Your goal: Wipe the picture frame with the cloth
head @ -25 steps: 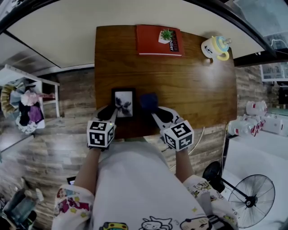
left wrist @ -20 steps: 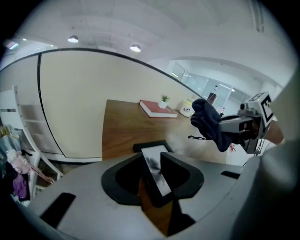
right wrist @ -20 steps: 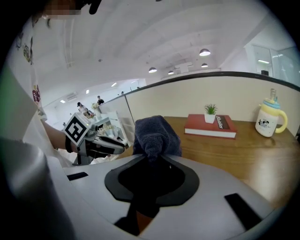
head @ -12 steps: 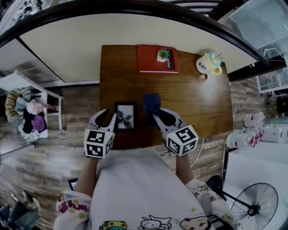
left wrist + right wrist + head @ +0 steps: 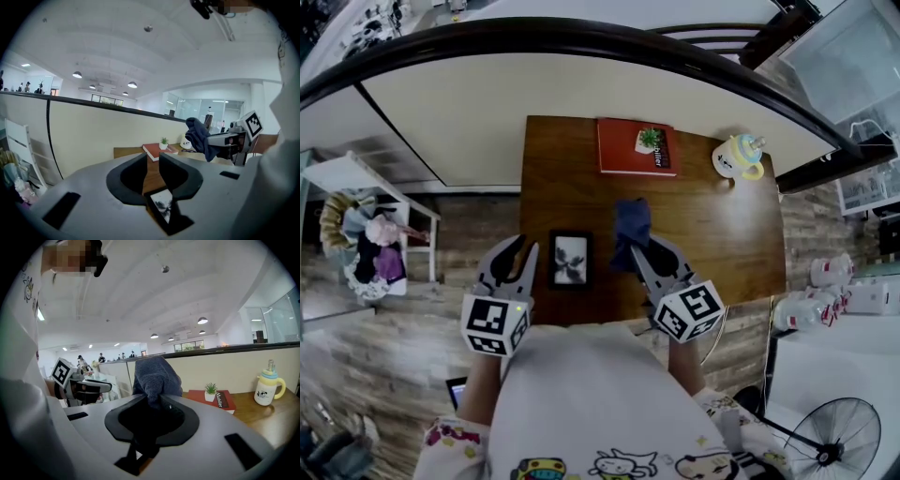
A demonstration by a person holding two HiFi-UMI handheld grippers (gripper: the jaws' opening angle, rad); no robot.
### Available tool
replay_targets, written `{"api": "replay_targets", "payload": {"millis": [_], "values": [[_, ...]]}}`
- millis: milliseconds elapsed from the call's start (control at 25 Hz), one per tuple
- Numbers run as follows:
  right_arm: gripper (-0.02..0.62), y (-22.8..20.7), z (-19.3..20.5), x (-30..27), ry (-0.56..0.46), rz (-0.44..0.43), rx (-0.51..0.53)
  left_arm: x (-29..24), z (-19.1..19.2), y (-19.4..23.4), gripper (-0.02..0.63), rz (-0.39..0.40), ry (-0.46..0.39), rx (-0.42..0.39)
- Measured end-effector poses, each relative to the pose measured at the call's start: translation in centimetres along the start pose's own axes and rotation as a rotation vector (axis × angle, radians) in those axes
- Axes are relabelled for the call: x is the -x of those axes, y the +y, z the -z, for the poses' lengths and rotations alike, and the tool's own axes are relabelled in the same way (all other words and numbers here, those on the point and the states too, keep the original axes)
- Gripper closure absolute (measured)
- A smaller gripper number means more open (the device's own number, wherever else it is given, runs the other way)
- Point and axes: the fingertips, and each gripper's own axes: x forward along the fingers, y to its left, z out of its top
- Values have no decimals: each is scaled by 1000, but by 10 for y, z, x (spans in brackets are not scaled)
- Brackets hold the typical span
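wood table (image 5: 722, 216) w/ 1 picture frame (image 5: 570, 260); r tongs (image 5: 157, 401) pinch 1 cloth (image 5: 154, 376), l tongs (image 5: 526, 244) spread empty, just narrowed.

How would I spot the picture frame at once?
Start at the brown wooden table. Near its edge closest to the person lies a small black picture frame showing a dark sprig on white. The other flat thing, the book, is red.

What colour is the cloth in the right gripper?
Dark blue; the cloth shows best in the right gripper view.
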Motion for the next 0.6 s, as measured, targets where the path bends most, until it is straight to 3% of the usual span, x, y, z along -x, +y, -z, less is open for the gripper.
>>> {"api": "replay_targets", "payload": {"millis": [320, 600], "values": [[541, 3, -15, 11, -51, 28, 29, 18, -18, 4, 581, -3, -57, -8], [541, 10, -11, 13, -54, 30, 32, 28, -18, 7, 600, -7, -56, -5]]}}
